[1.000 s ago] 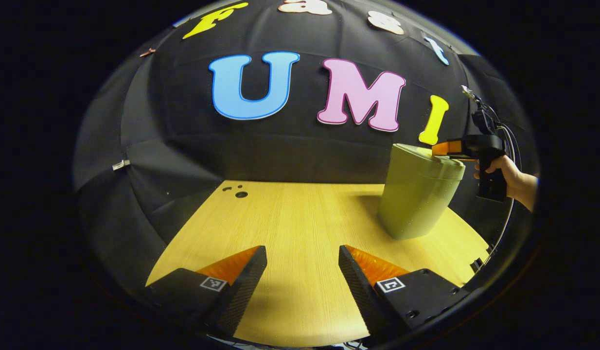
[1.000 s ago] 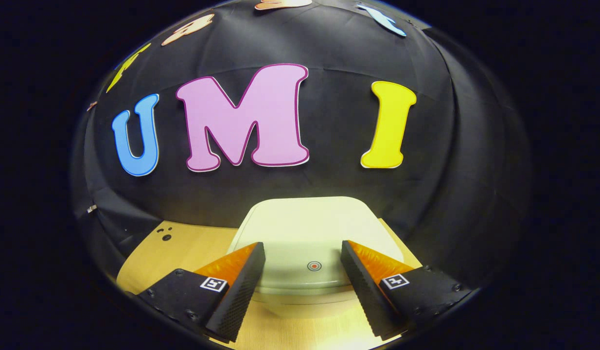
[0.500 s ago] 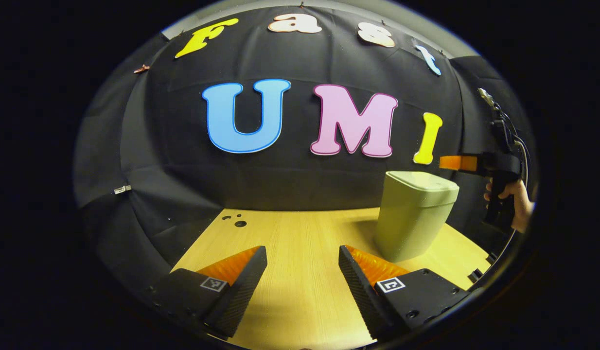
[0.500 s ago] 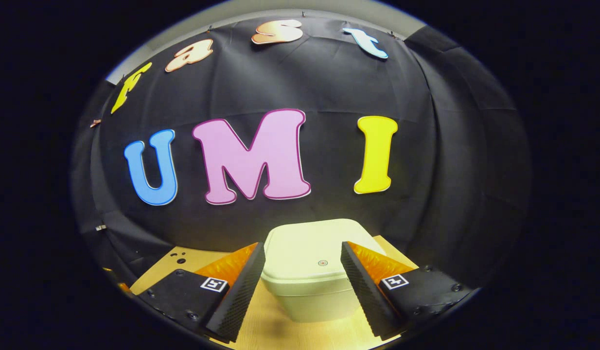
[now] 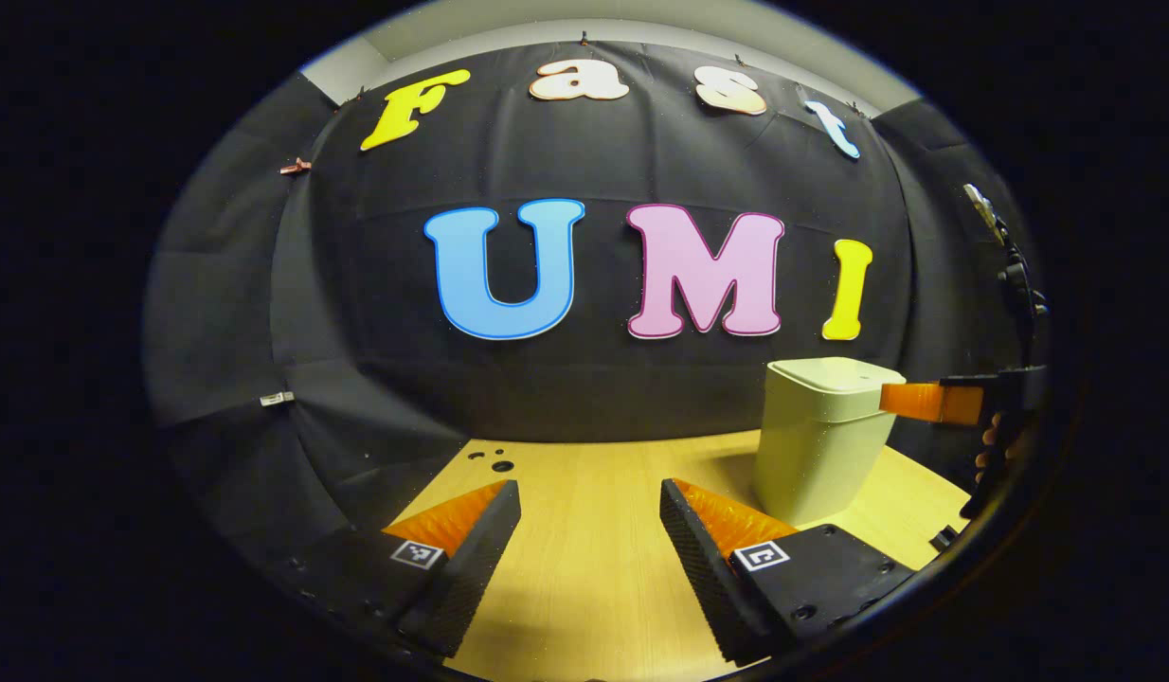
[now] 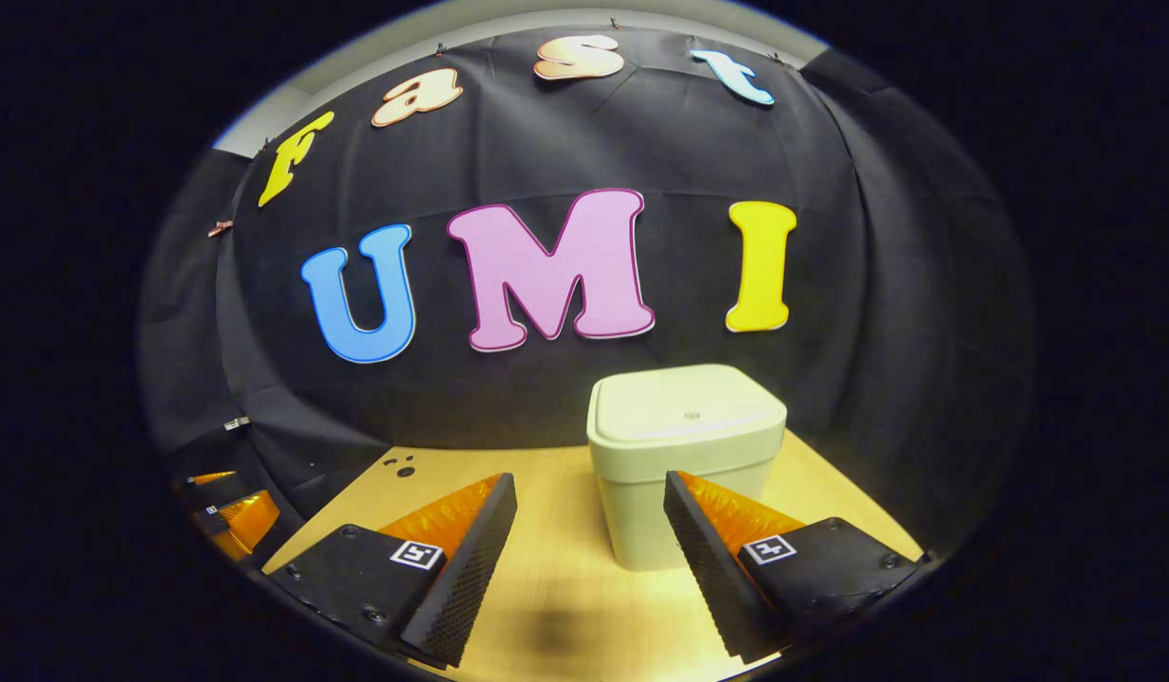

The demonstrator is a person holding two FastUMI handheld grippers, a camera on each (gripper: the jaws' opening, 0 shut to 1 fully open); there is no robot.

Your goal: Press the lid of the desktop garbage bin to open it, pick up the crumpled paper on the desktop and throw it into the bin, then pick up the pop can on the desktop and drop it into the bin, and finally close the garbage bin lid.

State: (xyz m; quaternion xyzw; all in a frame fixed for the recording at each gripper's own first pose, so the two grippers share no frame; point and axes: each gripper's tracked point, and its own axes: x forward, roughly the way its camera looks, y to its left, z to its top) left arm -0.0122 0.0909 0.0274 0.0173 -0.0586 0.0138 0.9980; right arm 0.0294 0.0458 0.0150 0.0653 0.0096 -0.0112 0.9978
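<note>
While the bin [image 6: 684,464] stands lidded on the table [image 6: 566,625], both tongs, left [image 5: 589,559] and right [image 6: 589,559], gape unladen.

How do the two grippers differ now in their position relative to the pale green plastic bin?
The right gripper faces the pale green plastic bin head-on, with the bin body between and behind its fingers; the left gripper has the bin off to its right side, over bare wooden tabletop. The right gripper appears nearer the bin, and the left gripper farther. Both are open, hold nothing, and touch nothing; the bin lid is closed.
</note>
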